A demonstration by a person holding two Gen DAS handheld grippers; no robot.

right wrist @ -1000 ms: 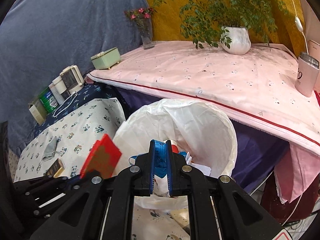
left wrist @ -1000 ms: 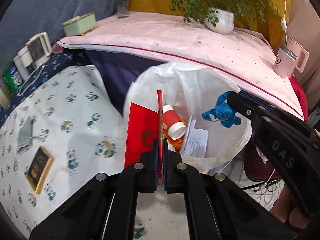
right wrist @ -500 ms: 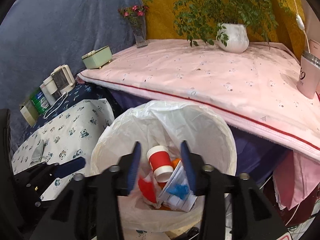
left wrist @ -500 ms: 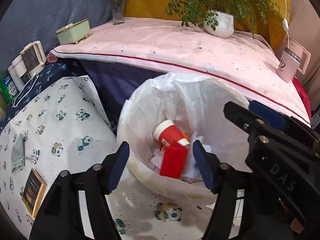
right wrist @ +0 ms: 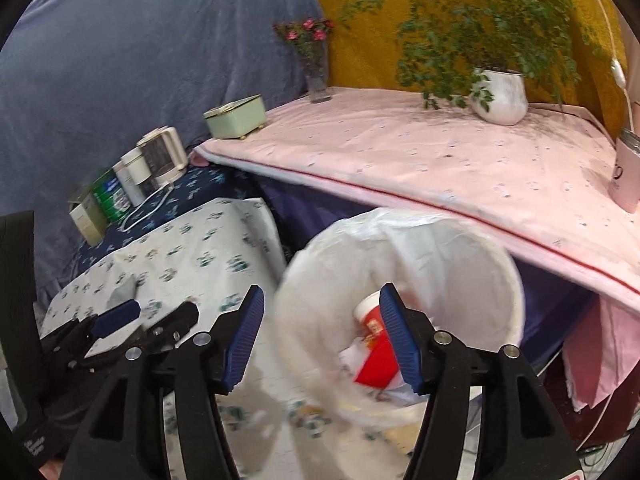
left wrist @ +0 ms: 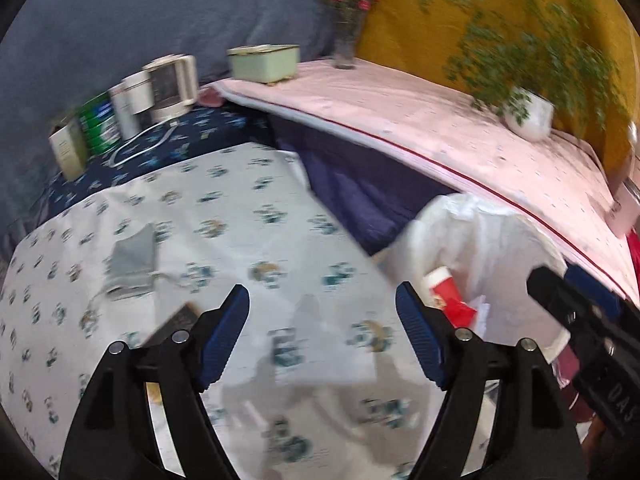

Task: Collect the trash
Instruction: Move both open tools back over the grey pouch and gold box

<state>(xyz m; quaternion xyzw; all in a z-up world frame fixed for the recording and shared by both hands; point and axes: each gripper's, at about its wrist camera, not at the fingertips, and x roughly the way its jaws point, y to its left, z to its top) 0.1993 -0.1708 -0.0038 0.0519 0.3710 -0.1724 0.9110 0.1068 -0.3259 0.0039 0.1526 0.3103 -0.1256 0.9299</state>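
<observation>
on my left wrist view, the left claw [left wrist: 322, 334] is spread wide with nothing in it, over the panda-print worktop [left wrist: 240, 224]. a grey pouch [left wrist: 132, 258] lies on that cloth. the white-lined trash bin [left wrist: 480, 240] sits to the right, with a red cup [left wrist: 442, 286] inside.

on my right wrist view, the right claw [right wrist: 322, 338] is spread too, empty, at the bin's [right wrist: 400, 240] near rim. the red cup [right wrist: 374, 322] and crumpled paper [right wrist: 352, 358] lie in it. the left claw [right wrist: 146, 314] shows at lower left.
</observation>
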